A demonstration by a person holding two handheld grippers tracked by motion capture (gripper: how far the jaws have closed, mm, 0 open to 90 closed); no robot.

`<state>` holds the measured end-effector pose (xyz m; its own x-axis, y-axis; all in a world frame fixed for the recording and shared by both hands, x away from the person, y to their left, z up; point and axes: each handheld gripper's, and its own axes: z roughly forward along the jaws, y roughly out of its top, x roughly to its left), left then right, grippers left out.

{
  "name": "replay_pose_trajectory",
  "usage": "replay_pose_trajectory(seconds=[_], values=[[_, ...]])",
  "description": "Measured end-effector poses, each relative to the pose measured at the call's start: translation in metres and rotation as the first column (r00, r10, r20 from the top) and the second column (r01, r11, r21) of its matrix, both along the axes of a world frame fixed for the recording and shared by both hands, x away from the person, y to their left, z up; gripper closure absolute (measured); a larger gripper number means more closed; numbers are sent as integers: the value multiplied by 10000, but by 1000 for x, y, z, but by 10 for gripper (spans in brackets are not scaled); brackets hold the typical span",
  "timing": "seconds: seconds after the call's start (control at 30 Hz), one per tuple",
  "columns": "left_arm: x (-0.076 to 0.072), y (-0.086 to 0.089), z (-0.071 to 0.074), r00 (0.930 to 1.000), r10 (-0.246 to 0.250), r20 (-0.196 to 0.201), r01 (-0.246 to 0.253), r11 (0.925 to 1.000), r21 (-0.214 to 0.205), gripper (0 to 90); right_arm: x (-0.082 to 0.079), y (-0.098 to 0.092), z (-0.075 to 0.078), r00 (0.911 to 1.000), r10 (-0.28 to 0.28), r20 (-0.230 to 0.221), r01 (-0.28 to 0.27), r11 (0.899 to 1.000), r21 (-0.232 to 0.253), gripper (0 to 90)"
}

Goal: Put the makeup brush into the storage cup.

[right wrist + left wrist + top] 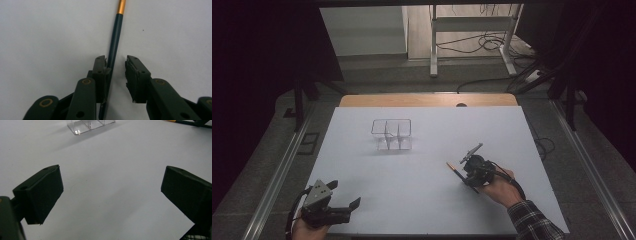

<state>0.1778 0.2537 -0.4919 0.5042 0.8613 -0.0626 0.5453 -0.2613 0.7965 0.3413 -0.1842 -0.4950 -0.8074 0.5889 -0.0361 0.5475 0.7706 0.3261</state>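
Note:
A slim dark pencil with an orange end (pixel 453 168) lies on the white sheet at the right. My right gripper (pixel 462 174) is low over it, held by a hand in a plaid sleeve. In the right gripper view the pencil (pixel 114 40) runs between the jaws of my right gripper (pixel 115 61): one pad touches it and the other stands a small gap away. My left gripper (pixel 346 194) rests at the near left, jaws wide apart. In its own view my left gripper (pixel 111 180) has just bare sheet between its jaws.
A clear plastic box with compartments (pixel 392 134) stands at the sheet's far middle, also seen in the left gripper view (pixel 90 123). The white sheet (pixel 422 200) covers a wooden table (pixel 427 100). A metal stand (pixel 472 35) and cables lie on the floor beyond.

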Motion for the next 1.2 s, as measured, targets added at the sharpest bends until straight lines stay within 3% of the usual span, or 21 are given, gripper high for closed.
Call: replay_pose_trajectory(seconds=[0.27, 0.47, 0.73, 1.2], values=[[0, 0, 0, 10000, -4, 11, 4, 10000, 18, 43, 2, 3, -1, 9993, -86, -374, 84, 10000, -52, 827], [0, 0, 0, 10000, -7, 23, 7, 10000, 14, 44, 6, 6, 0, 9970, -344, -695, 327, 9991, -257, 839], [0, 0, 1, 10000, -5, 60, 5, 10000, 28, 45, 5, 6, 1, 9967, -449, -672, 435, 9988, -223, 840], [-1, 0, 2, 9999, 29, 108, -29, 10000, 5, 48, 1, -5, 12, 9980, -565, -292, 576, 9977, 366, 841]])
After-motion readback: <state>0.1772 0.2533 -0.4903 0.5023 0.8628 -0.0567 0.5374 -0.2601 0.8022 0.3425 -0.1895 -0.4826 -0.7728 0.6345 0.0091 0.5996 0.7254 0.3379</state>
